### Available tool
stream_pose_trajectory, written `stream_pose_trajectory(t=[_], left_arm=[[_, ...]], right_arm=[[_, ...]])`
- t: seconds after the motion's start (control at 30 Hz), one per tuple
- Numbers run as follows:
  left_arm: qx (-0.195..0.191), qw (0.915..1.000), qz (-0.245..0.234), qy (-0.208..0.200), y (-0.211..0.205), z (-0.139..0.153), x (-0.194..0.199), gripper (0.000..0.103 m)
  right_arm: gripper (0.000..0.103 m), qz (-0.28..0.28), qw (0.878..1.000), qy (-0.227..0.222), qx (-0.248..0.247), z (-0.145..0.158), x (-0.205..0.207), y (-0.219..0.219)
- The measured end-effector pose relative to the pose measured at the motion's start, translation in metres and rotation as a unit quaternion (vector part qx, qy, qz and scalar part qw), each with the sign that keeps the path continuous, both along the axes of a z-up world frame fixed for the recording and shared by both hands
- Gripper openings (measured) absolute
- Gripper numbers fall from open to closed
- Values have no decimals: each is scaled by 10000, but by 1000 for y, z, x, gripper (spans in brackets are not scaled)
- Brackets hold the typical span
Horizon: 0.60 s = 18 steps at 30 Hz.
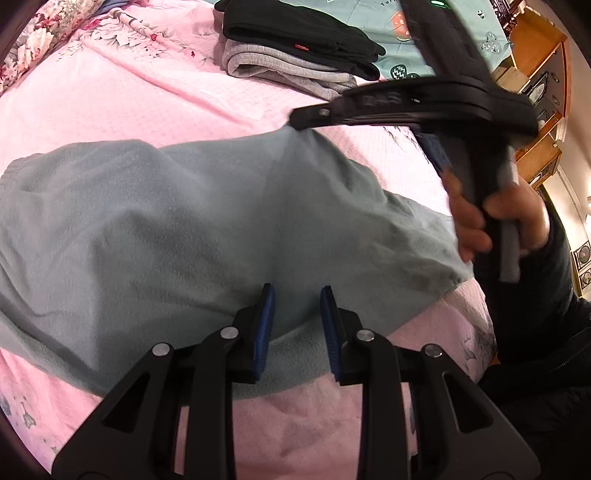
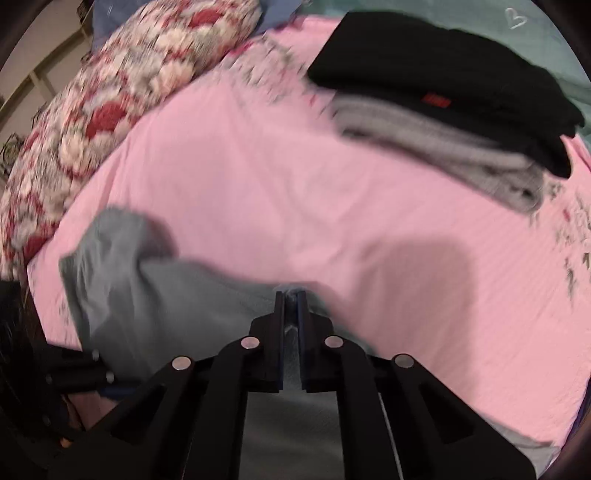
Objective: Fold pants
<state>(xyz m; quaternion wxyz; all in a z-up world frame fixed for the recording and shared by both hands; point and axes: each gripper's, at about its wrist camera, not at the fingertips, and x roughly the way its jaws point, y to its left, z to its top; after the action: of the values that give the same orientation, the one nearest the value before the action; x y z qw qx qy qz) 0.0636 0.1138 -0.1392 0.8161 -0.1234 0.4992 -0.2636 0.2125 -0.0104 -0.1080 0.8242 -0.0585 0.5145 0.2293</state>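
Grey-green pants [image 1: 166, 221] lie across the pink bed sheet [image 1: 110, 92], partly lifted at the right. My left gripper [image 1: 297, 295] is open, its blue pads [image 1: 267, 325] straddling the near edge of the pants. My right gripper [image 2: 290, 295] is shut on a raised fold of the pants [image 2: 166, 295]. In the left wrist view the right gripper [image 1: 424, 103] shows from the side, held by a hand, pulling the cloth up at its far edge.
A stack of folded clothes, black [image 1: 295, 33] over grey [image 1: 280, 66], sits at the far side of the bed. A floral pillow [image 2: 110, 92] lies far left. Wooden furniture [image 1: 543, 92] stands at right.
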Motion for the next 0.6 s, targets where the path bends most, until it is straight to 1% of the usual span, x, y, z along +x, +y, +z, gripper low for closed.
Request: stream_pose_trajectory(t=[0.07, 0.13, 0.2, 0.27, 0.3, 0.33, 0.37, 0.4, 0.43, 0.47, 0.5, 0.53, 0.57, 0.6], left_arm=[[-8, 10000, 9, 6, 0, 0, 0, 26], [-55, 10000, 23, 17, 3, -1, -1, 26], [-125, 9999, 45, 84, 5, -1, 0, 26], [-169, 9996, 89, 208, 6, 2, 3, 26], [-187, 9995, 97, 252, 7, 5, 5, 26], [-200, 9994, 101, 252, 7, 9, 9, 26], [-205, 9995, 99, 224, 7, 14, 13, 26], [-217, 9996, 90, 172, 5, 21, 18, 26], [-250, 9996, 66, 116, 2, 28, 23, 26], [-298, 9995, 14, 60, -3, 35, 32, 26], [-302, 9995, -29, 57, -10, 38, 42, 26], [-273, 9996, -58, 94, -17, 39, 51, 26], [-246, 9994, -110, 194, -27, 36, 65, 26], [-245, 9991, -181, 308, -36, 31, 76, 26]], right_arm=[[4, 57, 10000, 61, -14, -6, 12, 4], [4, 133, 9995, 280, -103, -24, 17, 12], [5, 193, 9996, 101, -185, -27, 15, 17], [5, 266, 9993, 131, -230, -26, 16, 18], [9, 264, 9992, 194, -219, -23, 16, 17], [18, 175, 9994, 278, -126, -17, 18, 10], [23, 19, 9997, 249, 43, -7, 19, -1], [31, -108, 9997, 152, 178, 4, 19, -10], [41, -247, 9993, -31, 289, 19, 14, -24], [46, -343, 9987, -176, 327, 30, 10, -35], [46, -442, 9981, -274, 342, 38, 4, -46], [46, -520, 9976, -267, 372, 42, -3, -58], [47, -604, 9971, -176, 428, 43, -11, -69], [50, -681, 9966, -73, 452, 40, -17, -78]])
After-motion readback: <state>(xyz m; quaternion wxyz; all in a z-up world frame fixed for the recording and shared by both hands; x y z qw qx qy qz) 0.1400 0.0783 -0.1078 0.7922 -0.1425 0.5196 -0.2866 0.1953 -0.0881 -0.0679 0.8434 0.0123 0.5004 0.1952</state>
